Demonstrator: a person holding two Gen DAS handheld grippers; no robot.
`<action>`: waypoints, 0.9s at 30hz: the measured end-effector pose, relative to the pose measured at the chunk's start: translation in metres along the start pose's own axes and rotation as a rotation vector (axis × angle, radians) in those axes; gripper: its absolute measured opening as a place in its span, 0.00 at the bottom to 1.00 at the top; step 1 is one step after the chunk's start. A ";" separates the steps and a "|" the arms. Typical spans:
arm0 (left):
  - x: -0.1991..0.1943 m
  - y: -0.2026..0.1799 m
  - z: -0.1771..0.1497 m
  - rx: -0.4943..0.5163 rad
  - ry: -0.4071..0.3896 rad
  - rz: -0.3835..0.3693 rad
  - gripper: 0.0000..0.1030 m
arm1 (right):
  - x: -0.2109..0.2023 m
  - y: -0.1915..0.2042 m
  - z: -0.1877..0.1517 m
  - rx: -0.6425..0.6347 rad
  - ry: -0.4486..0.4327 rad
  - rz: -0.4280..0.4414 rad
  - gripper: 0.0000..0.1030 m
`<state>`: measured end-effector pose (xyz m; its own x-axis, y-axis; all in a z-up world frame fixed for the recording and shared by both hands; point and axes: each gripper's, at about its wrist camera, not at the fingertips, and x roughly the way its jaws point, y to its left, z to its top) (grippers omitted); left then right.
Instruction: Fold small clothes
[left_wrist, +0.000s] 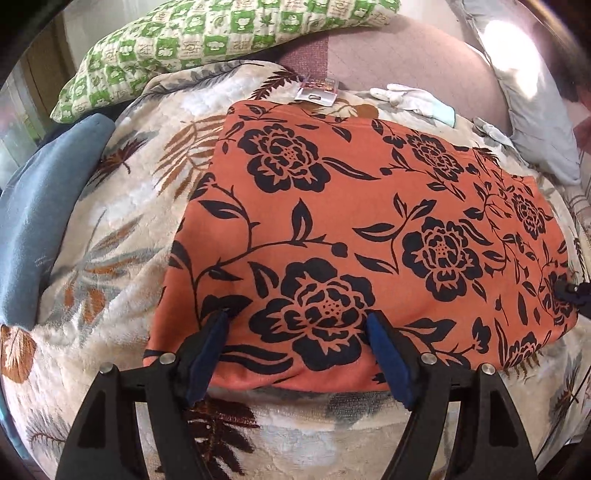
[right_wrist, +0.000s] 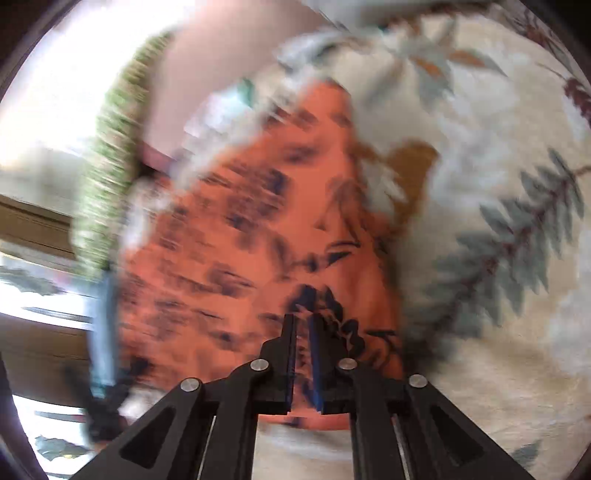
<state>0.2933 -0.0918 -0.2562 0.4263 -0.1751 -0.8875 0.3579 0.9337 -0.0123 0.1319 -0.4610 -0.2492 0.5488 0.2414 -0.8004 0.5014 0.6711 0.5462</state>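
Left gripper (left_wrist: 299, 314) is spread wide, its two blue-padded fingers (left_wrist: 388, 354) resting on the near edge of the orange cloth (left_wrist: 351, 206) with nothing pinched between them. Right gripper (right_wrist: 303, 317) is closed down to a narrow slit over the same orange cloth (right_wrist: 229, 236); the right wrist view is heavily blurred, so whether a fold of fabric is caught between the pads cannot be told. In the left wrist view, the right gripper tip (left_wrist: 570, 291) appears at the far right edge of the cloth. The orange cloth, printed with dark flowers and vines, lies flat and spread out on a cream blanket (left_wrist: 122, 236) with a leaf pattern. A blue garment (left_wrist: 40, 221) lies on the blanket to the left of the cloth, apart from it. A green and white checked pillow (left_wrist: 207, 40) sits beyond the blanket at the upper left. A small packaged card (left_wrist: 317, 92) lies just past the far edge of the cloth, and a white glove (left_wrist: 413, 99) lies near it to the right. A pale grey pillow (left_wrist: 524, 110) rests at the upper right.
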 end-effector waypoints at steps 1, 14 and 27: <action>-0.001 0.001 0.000 -0.013 -0.001 0.001 0.76 | 0.001 -0.002 0.000 0.017 -0.001 0.007 0.08; -0.018 0.023 -0.017 -0.117 -0.021 0.043 0.76 | -0.034 -0.001 -0.005 -0.009 -0.108 -0.004 0.09; -0.031 0.094 -0.043 -0.407 -0.043 0.064 0.76 | -0.041 0.028 -0.029 -0.122 -0.135 0.029 0.09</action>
<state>0.2776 0.0148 -0.2497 0.4749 -0.1171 -0.8722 -0.0249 0.9889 -0.1463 0.1039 -0.4318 -0.2085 0.6509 0.1713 -0.7396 0.4032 0.7475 0.5279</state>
